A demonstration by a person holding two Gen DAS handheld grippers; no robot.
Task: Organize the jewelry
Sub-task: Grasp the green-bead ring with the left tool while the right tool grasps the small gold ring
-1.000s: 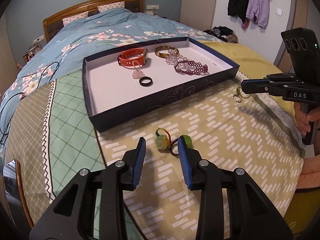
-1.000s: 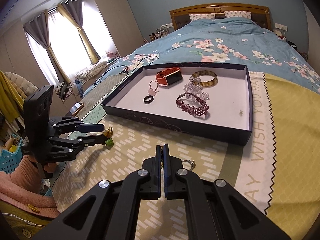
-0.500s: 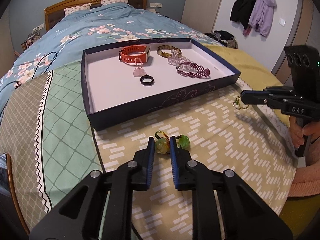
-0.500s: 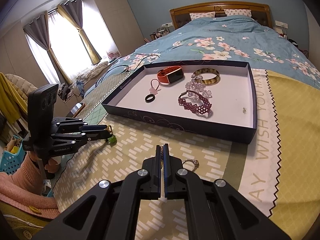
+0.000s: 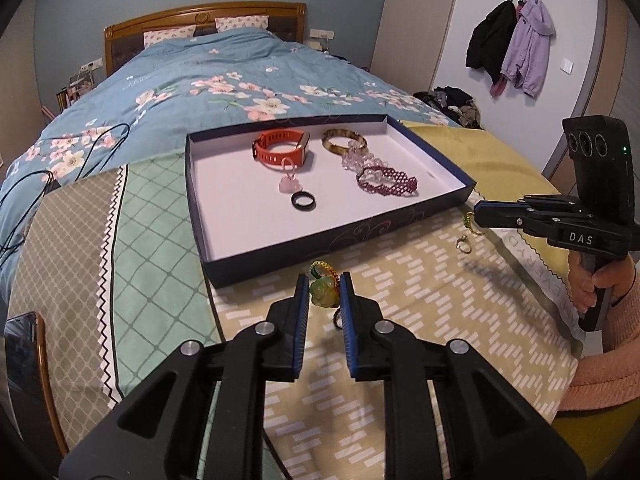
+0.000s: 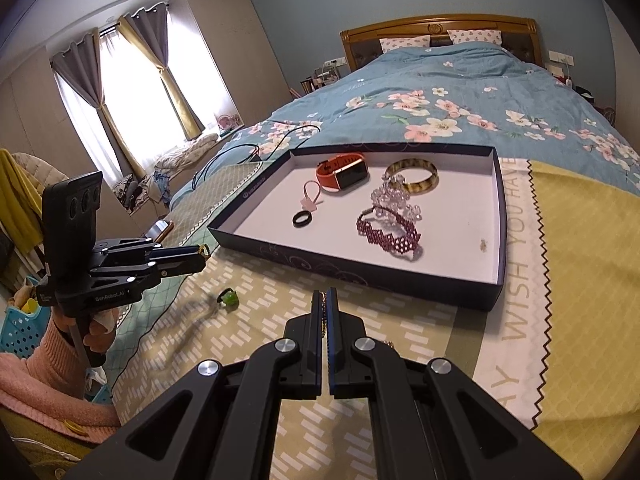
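My left gripper [image 5: 324, 294] is shut on a green flower pendant [image 5: 322, 295] with a braided loop, lifted just above the patterned cloth; it also shows in the right wrist view [image 6: 202, 258]. My right gripper [image 6: 325, 300] is shut on a small green-and-gold ring [image 5: 472, 224], held near the tray's right corner. A dark tray [image 5: 256, 264] holds an orange watch [image 5: 280, 150], an amber bangle [image 5: 342, 140], a clear bead bracelet [image 5: 358, 160], a purple beaded bracelet [image 5: 388, 184], a pink charm [image 5: 290, 184] and a black ring [image 5: 303, 201]. A gold ring [image 5: 462, 243] and a green ring [image 6: 229, 298] lie on the cloth.
The tray sits on patterned cloths [image 5: 420, 280] over a bed with a blue floral quilt [image 5: 224, 76]. Black cables [image 5: 24, 196] lie at the left. A phone [image 5: 20, 344] lies at the left edge. Coats [image 5: 516, 44] hang on the right wall.
My left gripper closed on the green flower pendant and lifted it off the cloth. My right gripper, shut on the small ring, rose slightly toward the tray.
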